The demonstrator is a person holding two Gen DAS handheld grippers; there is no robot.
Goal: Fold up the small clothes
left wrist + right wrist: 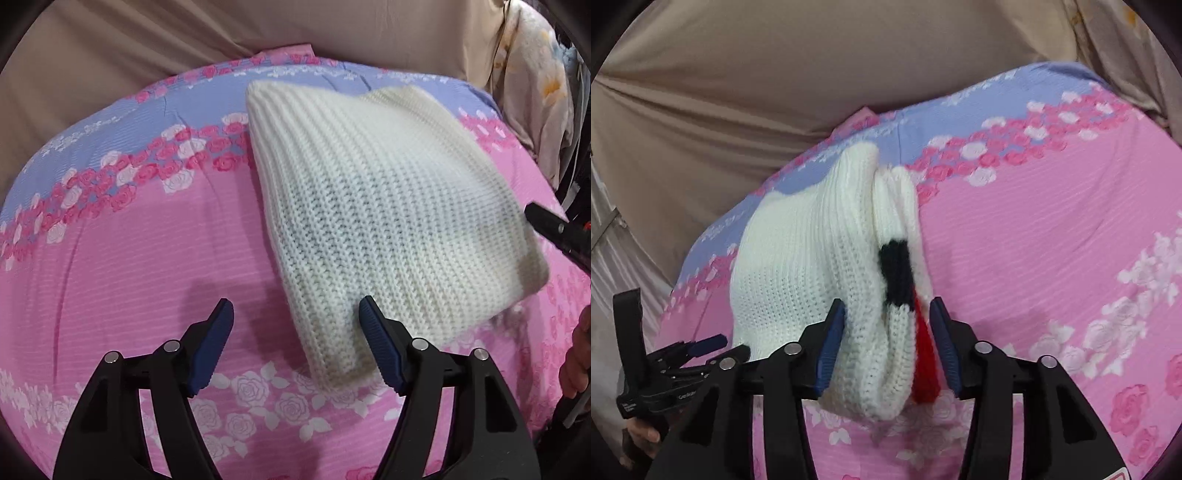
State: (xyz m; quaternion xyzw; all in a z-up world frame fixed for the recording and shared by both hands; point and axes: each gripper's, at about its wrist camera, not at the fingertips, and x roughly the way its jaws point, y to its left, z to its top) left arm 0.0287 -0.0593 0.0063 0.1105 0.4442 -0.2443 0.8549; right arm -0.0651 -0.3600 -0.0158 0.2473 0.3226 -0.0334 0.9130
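Blue-padded fingers of the left gripper (295,347) sit nearest in the left wrist view, spread wide and holding nothing; the right-hand pad is just beside the near corner of the white knit garment (373,221), and I cannot tell if it touches. Garment lies folded on the pink and blue rose-print bedspread (122,258), toward the right of that view, with a beige sheet (110,55) beyond the far edge.

Right gripper (888,343) straddles the garment's near folded edge. Its jaws stand partly apart with the thick white roll, a black band (894,269) and a red strip (921,365) between them. Left pad looks against the knit, right pad close to the red strip; no squeeze shows in the cloth, so I read this as released, not gripped.

Step in hand, as I judge it: let go of the finished fold and leave it flat. To do that well, draw both tools back along their own fingers and clear of the knit before lifting, so pads do not snag the loose stitches and pull the top layer open. If the edge springs up, press it flat with a closed tip rather than regrip.

Writing: the left tool's body (657,387), seen at the lower left of the right wrist view with a hand (641,437) under it, carries small white print, too small to read. Red-outlined mark at the bottom right edge is also unreadable.
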